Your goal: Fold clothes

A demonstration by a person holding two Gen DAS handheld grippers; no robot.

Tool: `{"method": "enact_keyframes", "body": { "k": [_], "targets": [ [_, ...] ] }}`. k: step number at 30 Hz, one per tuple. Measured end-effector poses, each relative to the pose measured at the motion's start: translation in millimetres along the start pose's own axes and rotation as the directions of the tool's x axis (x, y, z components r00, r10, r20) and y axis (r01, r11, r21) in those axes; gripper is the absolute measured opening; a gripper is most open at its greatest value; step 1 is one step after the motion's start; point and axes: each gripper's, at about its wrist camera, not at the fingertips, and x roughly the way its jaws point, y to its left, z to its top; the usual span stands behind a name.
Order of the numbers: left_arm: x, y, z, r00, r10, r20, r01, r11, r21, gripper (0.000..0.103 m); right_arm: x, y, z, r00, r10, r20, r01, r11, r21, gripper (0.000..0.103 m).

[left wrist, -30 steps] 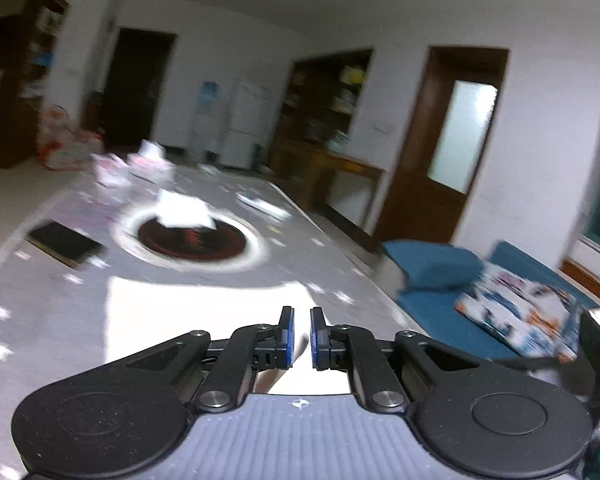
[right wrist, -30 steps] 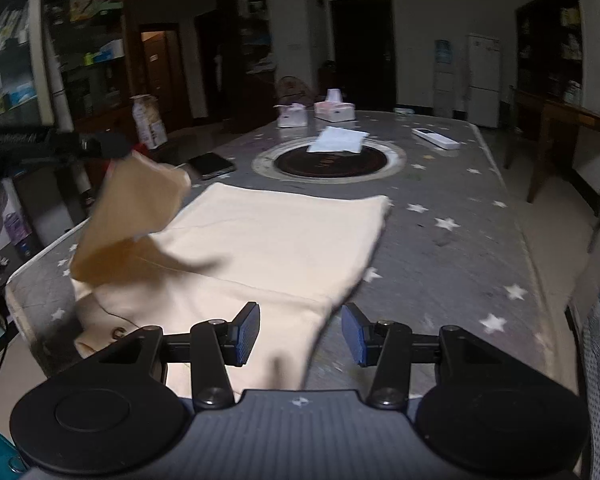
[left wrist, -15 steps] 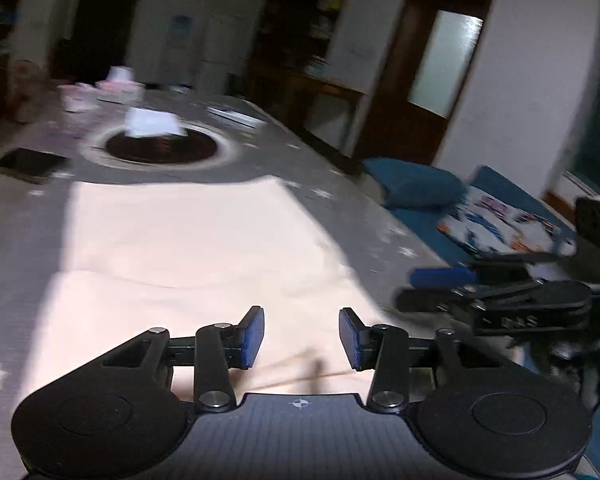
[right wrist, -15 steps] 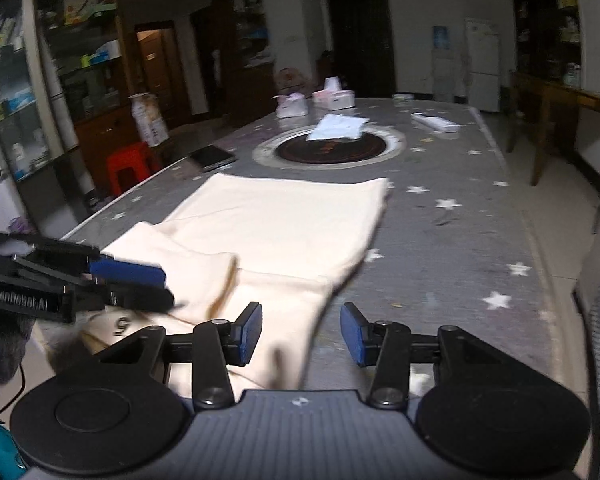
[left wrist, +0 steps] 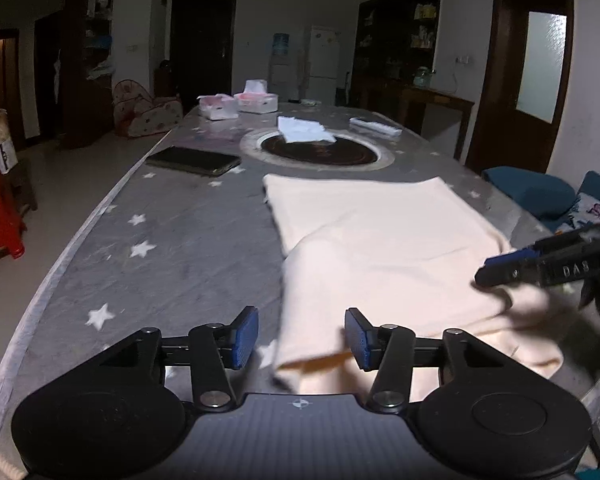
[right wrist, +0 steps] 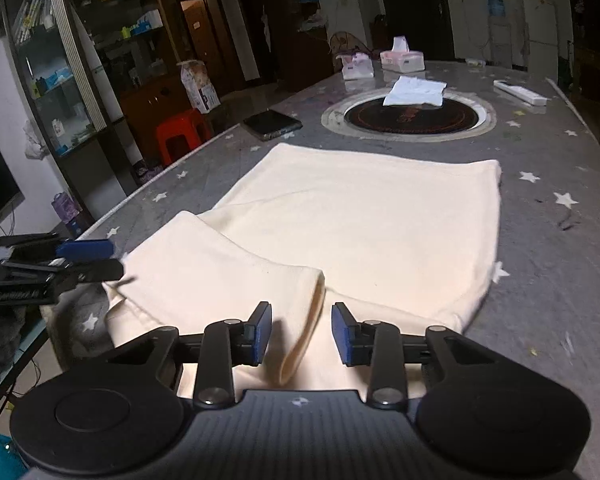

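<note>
Cream garment [right wrist: 360, 220] laid flat on desk [right wrist: 540, 240], one sleeve [right wrist: 228, 272] already folded inward. Further folds judged outstanding. Left hand-held gripper [left wrist: 300, 338] opening, empty; right hand-held gripper [right wrist: 300, 334] closing around sleeve fold, not yet clamped.

A lived-in home: around the star-patterned dining table [left wrist: 172, 240] stand a fridge [left wrist: 324, 65], bookshelves [right wrist: 72, 60], blue sofa [left wrist: 540, 196]

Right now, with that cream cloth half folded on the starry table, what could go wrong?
The right tool is closing over the folded sleeve; it may pinch several layers and drag the fold apart. The left tool is opening at the cream cloth's near corner, which hangs by the table edge, so the garment could slide off.
</note>
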Motion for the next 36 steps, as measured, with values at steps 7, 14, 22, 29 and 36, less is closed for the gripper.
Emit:
{"method": "enact_keyframes", "body": {
  "k": [7,14,22,29,36],
  "targets": [
    [-5.6,7.2,-15.0,1.0,-0.001,-0.014,0.001,1.0,0.031,0.057,5.6,9.1,5.2,1.0,-0.015,-0.003,0.015,1.0,-0.019,0.008],
    [-0.4,0.9,-22.5,1.0,-0.003,-0.014,0.004,0.997,0.076,0.057,-25.1,26.1,20.3,0.996,-0.031,0.089,0.038,0.996,-0.081,0.006],
    [-1.6,-5.5,-26.2,1.0,0.003,0.007,-0.004,0.991,0.136,0.056,-81.6,40.4,29.2,0.978,-0.079,0.194,0.106,0.986,-0.129,0.006],
    [-2.2,-5.1,-25.1,1.0,0.014,0.015,-0.016,0.989,0.146,0.03,-79.7,25.5,7.1,0.98,-0.134,0.145,0.147,0.986,-0.083,0.006],
    [-7.0,-4.6,-26.8,1.0,-0.002,-0.013,0.004,0.985,0.17,0.032,-60.0,7.2,-13.6,0.983,-0.181,0.042,0.183,0.983,-0.033,0.012]
  ]
}}
